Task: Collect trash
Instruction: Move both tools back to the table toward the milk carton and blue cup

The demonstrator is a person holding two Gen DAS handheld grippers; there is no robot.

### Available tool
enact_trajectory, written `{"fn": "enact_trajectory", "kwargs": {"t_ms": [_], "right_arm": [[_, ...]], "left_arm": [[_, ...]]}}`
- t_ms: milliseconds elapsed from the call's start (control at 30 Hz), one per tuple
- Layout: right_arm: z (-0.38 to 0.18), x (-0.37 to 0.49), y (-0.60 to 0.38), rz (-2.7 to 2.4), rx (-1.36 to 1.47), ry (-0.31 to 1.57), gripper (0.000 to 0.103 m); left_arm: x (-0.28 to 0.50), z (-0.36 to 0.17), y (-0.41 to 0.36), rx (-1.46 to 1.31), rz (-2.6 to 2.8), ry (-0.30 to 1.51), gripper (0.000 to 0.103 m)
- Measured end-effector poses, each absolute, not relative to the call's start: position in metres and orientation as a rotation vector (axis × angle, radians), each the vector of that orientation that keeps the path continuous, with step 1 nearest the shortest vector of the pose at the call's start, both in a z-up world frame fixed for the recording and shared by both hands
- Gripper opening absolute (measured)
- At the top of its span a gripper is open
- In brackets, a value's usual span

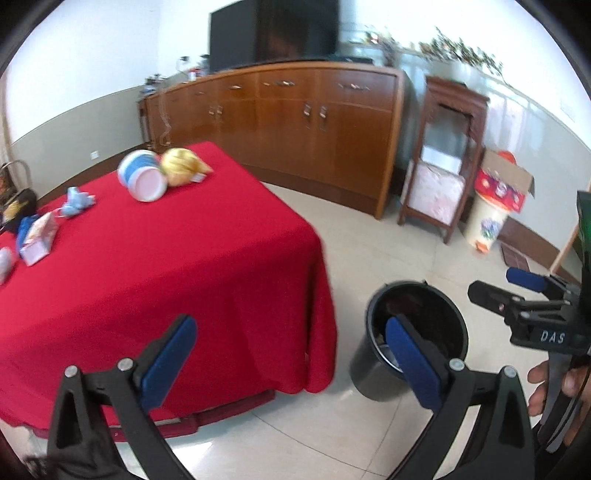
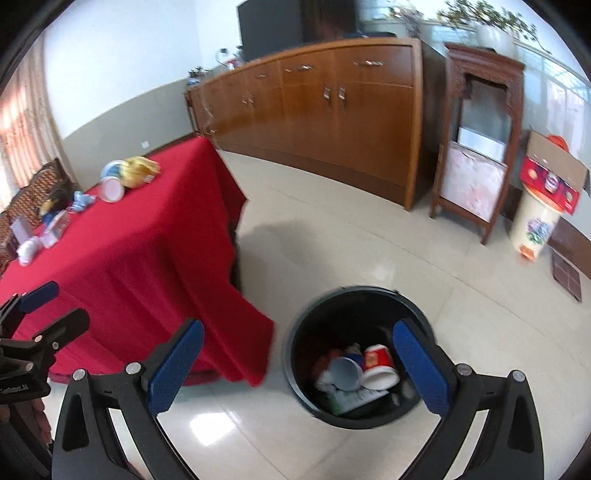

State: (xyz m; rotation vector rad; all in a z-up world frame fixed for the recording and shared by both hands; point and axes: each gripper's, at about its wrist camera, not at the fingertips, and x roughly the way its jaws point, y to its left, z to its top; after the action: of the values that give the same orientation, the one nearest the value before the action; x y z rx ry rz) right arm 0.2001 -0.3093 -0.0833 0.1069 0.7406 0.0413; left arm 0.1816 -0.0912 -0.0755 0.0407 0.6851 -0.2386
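Observation:
A black trash bin [image 2: 356,299] stands on the tiled floor beside the red-clothed table [image 2: 140,258]. Inside it lie a red paper cup [image 2: 378,363], a grey cup [image 2: 345,373] and other scraps. My right gripper [image 2: 297,339] hovers open above the bin with nothing between its fingers. My left gripper [image 1: 291,339] is open and empty over the table's corner; the bin [image 1: 417,295] sits to its right. On the table lie a blue-and-white tub [image 1: 142,177], a yellow wrapper [image 1: 183,166], a crumpled blue piece [image 1: 77,201] and a small carton [image 1: 37,238].
A long wooden sideboard [image 1: 295,122] runs along the far wall with a dark screen [image 1: 273,33] on top. A wooden stand [image 1: 443,155], a floral bin [image 1: 487,221] and a cardboard box [image 1: 506,181] sit at the right. A hand [image 1: 539,387] holds the other gripper.

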Motion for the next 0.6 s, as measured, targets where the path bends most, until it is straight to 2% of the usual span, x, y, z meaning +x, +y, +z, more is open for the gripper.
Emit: {"fn": "enact_trajectory", "kwargs": {"t_ms": [367, 600], "right_arm": [[-0.044, 0.213, -0.221, 0.19, 0.052, 0.636, 0.103], [-0.034, 0.232, -0.16, 0.283, 0.002, 0.679, 0.103]], "left_arm": [[0.168, -0.053, -0.004, -0.066, -0.057, 0.594, 0.103], [0.156, -0.047, 0.06, -0.102, 0.087, 0.58, 0.103]]}}
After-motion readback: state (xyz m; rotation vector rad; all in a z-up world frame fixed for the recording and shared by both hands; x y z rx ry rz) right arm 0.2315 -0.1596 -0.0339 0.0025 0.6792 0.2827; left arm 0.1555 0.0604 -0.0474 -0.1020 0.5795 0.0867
